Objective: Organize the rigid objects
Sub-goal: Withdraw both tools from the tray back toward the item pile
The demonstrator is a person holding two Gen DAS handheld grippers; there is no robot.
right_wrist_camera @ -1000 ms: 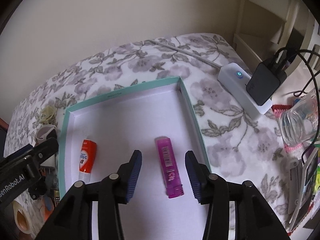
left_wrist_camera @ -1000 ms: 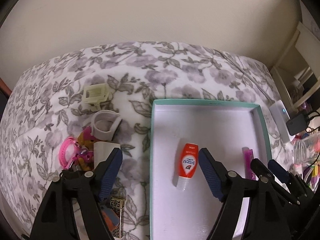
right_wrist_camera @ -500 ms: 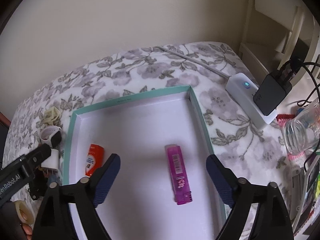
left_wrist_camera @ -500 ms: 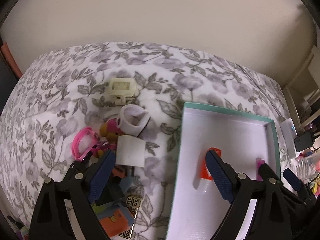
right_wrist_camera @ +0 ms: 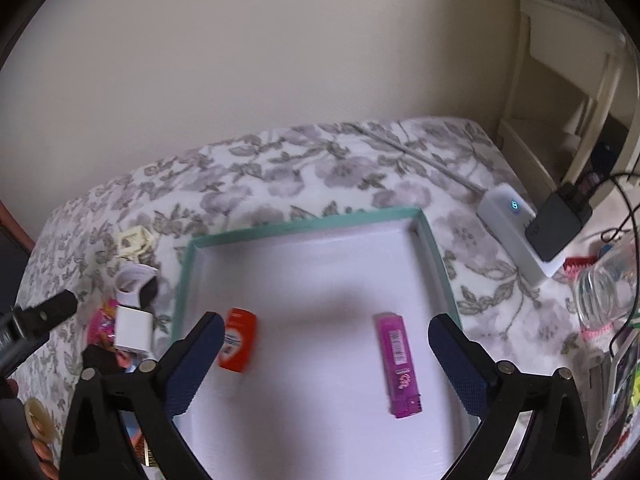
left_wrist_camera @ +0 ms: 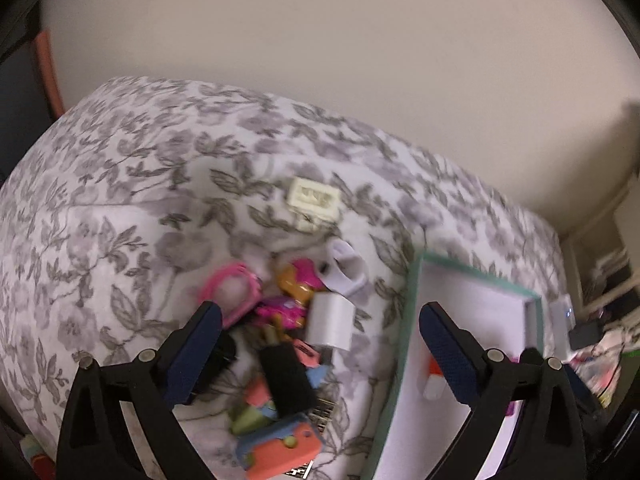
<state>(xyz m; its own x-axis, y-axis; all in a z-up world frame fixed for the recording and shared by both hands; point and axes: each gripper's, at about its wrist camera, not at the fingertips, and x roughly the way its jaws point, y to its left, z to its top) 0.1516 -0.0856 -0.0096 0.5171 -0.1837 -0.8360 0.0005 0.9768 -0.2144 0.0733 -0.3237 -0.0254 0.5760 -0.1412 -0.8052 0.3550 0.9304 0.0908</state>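
- My left tongs (left_wrist_camera: 320, 344) are opening, empty, above the pile of small things (left_wrist_camera: 280, 344) left of the tray (right_wrist_camera: 304, 226).
- My right tongs (right_wrist_camera: 326, 346) are opening, nothing pinched, over the tray; the pink lighter (right_wrist_camera: 398, 364) and orange bottle (right_wrist_camera: 238, 338) lie inside.

Purple lighter (right_wrist_camera: 398, 364) and orange tube (right_wrist_camera: 237, 338) lie flat in teal tray (right_wrist_camera: 304, 227).

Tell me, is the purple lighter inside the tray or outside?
Inside: the purple lighter lies flat on the tray's white floor.
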